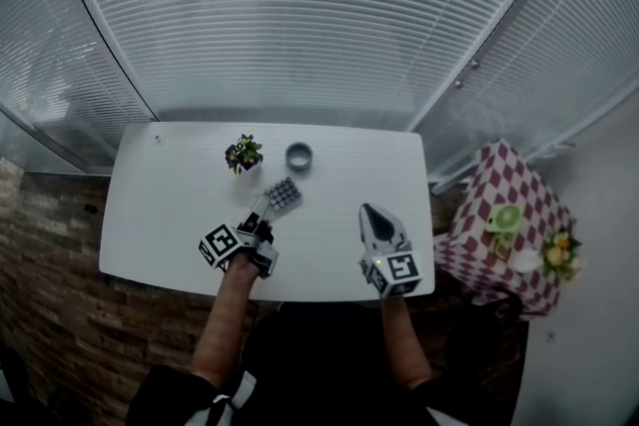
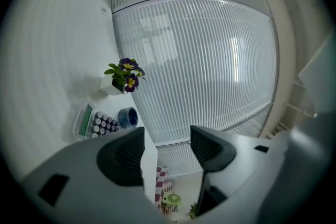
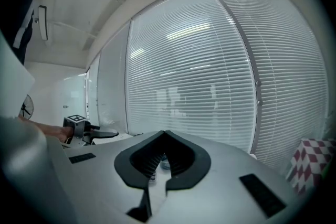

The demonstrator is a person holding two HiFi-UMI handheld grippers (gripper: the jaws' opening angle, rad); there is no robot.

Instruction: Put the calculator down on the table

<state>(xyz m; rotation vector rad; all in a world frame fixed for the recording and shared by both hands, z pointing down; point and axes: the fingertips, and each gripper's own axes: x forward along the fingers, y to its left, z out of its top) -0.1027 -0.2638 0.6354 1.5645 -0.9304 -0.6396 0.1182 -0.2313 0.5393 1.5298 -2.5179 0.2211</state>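
You have bare tabletop [image 1: 160, 205] left of your left tongs [image 1: 260, 214] and between them and your right tongs [image 1: 368, 212]; ahead, the calculator [image 1: 282, 196], potted pansy [image 1: 244, 154] and blue ring [image 1: 299, 156] crowd the middle.

The left gripper [image 1: 260, 214] is held forward with jaws apart; the right gripper [image 1: 369, 213] is held with jaws together.

Soft, even daylight reaches you through the blinds [image 1: 300, 15] ahead of both grippers, cool and rather flat. The white table [image 1: 170, 205] under the left gripper [image 1: 262, 217] reads bright, with hardly any shadow on it. Every view bows strongly toward its edges, and your two gripper views darken to black at the corners. The body of the right gripper [image 3: 164, 136] looks soft, too near for focus
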